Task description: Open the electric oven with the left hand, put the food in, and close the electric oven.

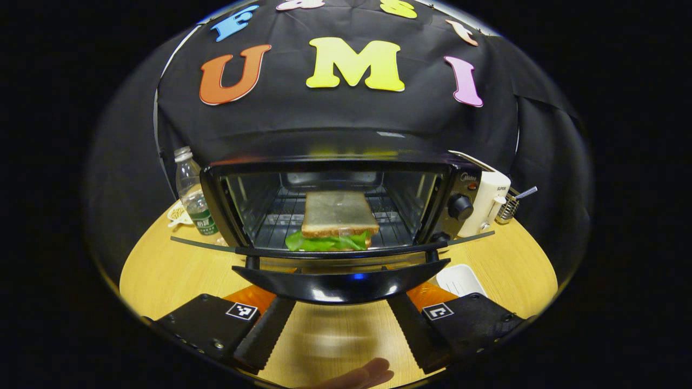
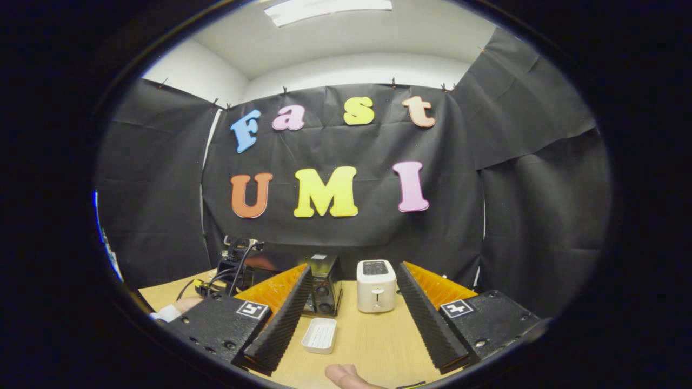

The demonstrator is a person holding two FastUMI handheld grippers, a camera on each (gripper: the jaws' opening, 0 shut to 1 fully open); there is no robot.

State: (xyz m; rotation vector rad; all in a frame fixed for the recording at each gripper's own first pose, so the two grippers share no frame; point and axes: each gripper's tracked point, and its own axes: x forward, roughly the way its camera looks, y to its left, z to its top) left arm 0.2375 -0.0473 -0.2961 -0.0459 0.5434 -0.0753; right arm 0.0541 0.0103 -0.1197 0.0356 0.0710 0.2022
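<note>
One electric oven [image 1: 335, 210] heads our list: a dark metal box standing on the wooden counter [image 1: 162, 270] against the booth's cloth wall, its knobs on its right face. We find its door [image 1: 340, 251] hanging roughly level, hinged at the bottom, with a broad curved handle [image 1: 340, 286] along its near edge. We judge the door stiff and moderately heavy, glass-paned, likely sprung, so best lifted by the handle's middle, where a push stays square to the hinge; the glossy handle looks slippery.

One sandwich [image 1: 338, 221] follows: sliced bread over green lettuce, lying on the wire rack inside the oven cavity, near the front. We judge it light, soft and easily crushed or shed in layers; with the food already in, we see no need to touch it again.

Two pairs of tongs come next. The left tongs [image 1: 340, 335] stand apart, just below and on either side of the door handle, clamped on nothing; whether they touch it we cannot tell. The right tongs [image 2: 351, 324] stand apart as well, held back over the counter and carrying nothing.

Lesser items, in our order of bulk: a white toaster [image 2: 376, 286] beside the oven, a plastic water bottle [image 1: 192, 194] on the oven's other side, and a small white tray [image 2: 320, 335] lying flat on the counter.
</note>
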